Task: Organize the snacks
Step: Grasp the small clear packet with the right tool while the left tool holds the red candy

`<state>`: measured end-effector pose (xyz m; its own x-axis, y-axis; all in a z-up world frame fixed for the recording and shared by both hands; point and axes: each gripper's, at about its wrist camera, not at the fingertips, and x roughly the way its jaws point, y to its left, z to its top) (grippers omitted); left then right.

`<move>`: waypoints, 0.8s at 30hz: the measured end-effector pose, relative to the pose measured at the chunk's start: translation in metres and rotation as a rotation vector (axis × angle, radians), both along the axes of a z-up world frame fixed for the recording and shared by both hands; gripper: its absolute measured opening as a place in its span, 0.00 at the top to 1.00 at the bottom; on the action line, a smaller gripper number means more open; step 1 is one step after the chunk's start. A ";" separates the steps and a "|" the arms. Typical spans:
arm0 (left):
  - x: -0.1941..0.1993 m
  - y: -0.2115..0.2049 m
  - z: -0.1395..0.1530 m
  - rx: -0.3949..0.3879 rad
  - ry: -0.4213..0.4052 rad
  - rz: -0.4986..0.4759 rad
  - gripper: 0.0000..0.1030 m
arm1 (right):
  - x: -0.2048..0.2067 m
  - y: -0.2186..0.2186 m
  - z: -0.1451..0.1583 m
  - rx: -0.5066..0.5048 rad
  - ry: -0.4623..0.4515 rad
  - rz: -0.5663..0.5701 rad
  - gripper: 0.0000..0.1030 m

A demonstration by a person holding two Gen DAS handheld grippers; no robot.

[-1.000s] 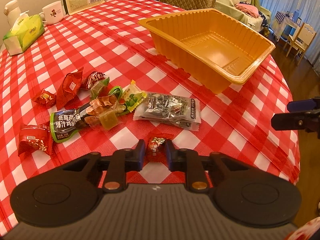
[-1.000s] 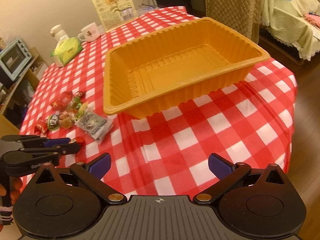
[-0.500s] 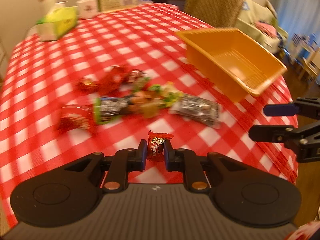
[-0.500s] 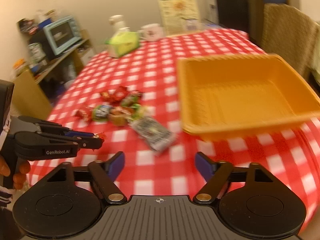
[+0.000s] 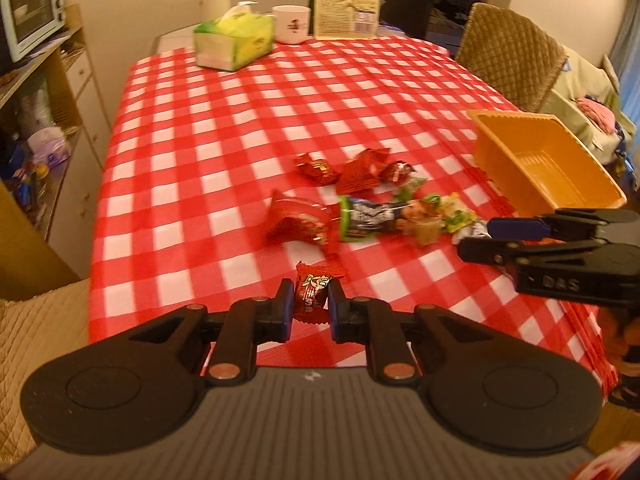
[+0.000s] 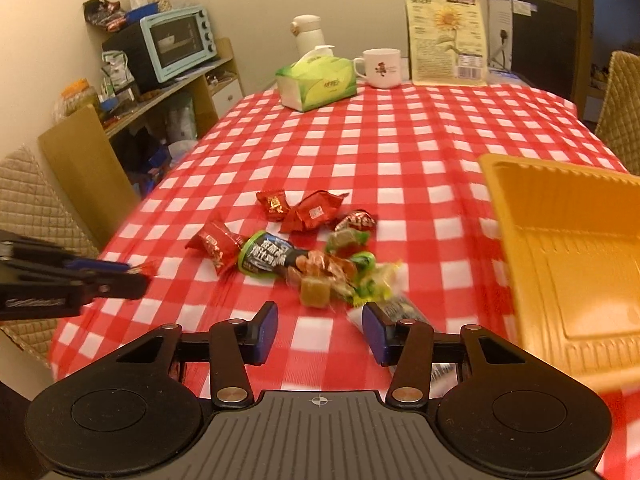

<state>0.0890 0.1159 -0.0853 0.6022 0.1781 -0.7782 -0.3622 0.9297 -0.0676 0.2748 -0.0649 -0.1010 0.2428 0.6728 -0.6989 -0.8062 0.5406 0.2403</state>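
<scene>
Between left jaws, red candy (image 5: pixel 311 295), clamped

- Warm, yellowish indoor light, moderately dim; source not seen.
- Motion blur smeared the snack pile (image 5: pixel 372 208) and the orange tray (image 6: pixel 568 264) in both views.
- Fisheye bent the tablecloth (image 5: pixel 280 112) checks toward the edges; corners went dark.
- Shadows were soft; faint sheen on wrappers.

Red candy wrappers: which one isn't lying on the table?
The small red-wrapped candy pinched in the left hand-held gripper; the other red ones lie on the checked tablecloth.
</scene>
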 end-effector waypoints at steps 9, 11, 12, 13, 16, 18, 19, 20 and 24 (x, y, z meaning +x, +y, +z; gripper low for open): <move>-0.016 0.012 0.000 -0.007 0.006 0.042 0.85 | 0.005 0.033 -0.020 -0.034 -0.020 -0.019 0.55; -0.018 0.013 0.000 -0.008 0.004 0.044 0.85 | 0.003 0.038 -0.023 -0.046 -0.036 -0.032 0.60; -0.019 0.014 0.000 -0.008 0.004 0.045 0.85 | 0.003 0.041 -0.025 -0.051 -0.041 -0.039 0.62; -0.020 0.014 0.000 -0.010 0.005 0.046 0.85 | 0.003 0.043 -0.027 -0.056 -0.046 -0.044 0.62; -0.021 0.015 0.000 -0.012 0.008 0.047 0.85 | 0.000 0.049 -0.031 -0.067 -0.080 -0.053 0.64; -0.021 0.015 0.000 -0.013 0.008 0.046 0.85 | -0.002 0.051 -0.032 -0.070 -0.096 -0.051 0.64; -0.022 0.015 -0.001 -0.012 0.009 0.045 0.85 | -0.003 0.052 -0.033 -0.071 -0.096 -0.048 0.64; -0.022 0.014 -0.001 -0.012 0.010 0.044 0.85 | -0.003 0.053 -0.034 -0.073 -0.096 -0.045 0.64; -0.023 0.013 -0.001 -0.012 0.009 0.041 0.85 | -0.002 0.056 -0.036 -0.071 -0.091 -0.041 0.66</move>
